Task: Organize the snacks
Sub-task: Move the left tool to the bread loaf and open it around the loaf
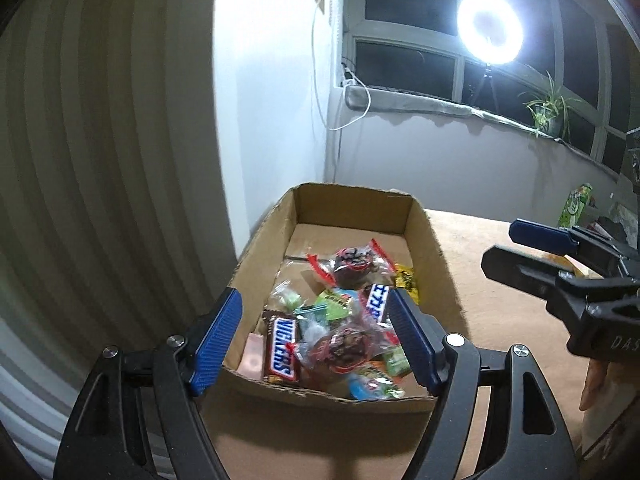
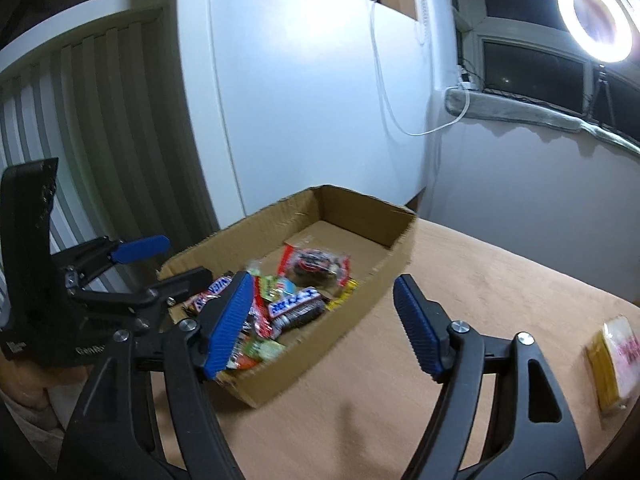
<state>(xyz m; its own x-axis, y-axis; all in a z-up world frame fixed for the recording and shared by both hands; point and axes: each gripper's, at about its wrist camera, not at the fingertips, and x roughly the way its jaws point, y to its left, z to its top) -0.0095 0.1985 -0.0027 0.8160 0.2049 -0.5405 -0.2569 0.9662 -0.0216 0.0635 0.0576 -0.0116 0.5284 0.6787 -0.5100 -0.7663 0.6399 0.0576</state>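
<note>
both jaws spread, snacks lie in the box

the box (image 1: 424, 232) is open cardboard and stands on the tan bench (image 1: 492, 300) near the white wall. snacks (image 1: 332, 332) lie heaped in its near half; the far half shows bare floor. among them: a snickers bar (image 1: 283, 350) along the left wall, a second one (image 1: 378, 300) tilted toward the right wall, and two clear packs with dark round cakes, one (image 1: 357, 261) toward the middle, one (image 1: 340, 346) near the front.

left gripper (image 1: 316, 344): jaws spread, nothing between the pads; it hangs over the near end of the box.

right gripper (image 2: 324, 324): jaws spread, nothing held. its left pad is in front of the snacks, its right pad over bare bench beside the box. the right-wrist view is slightly blurred.

a yellow pack (image 2: 612, 364) lies on the bench, well apart from the box. a green pack (image 1: 576, 204) stands at the far bench edge. a ring light (image 1: 490, 28) shines at the window.
</note>
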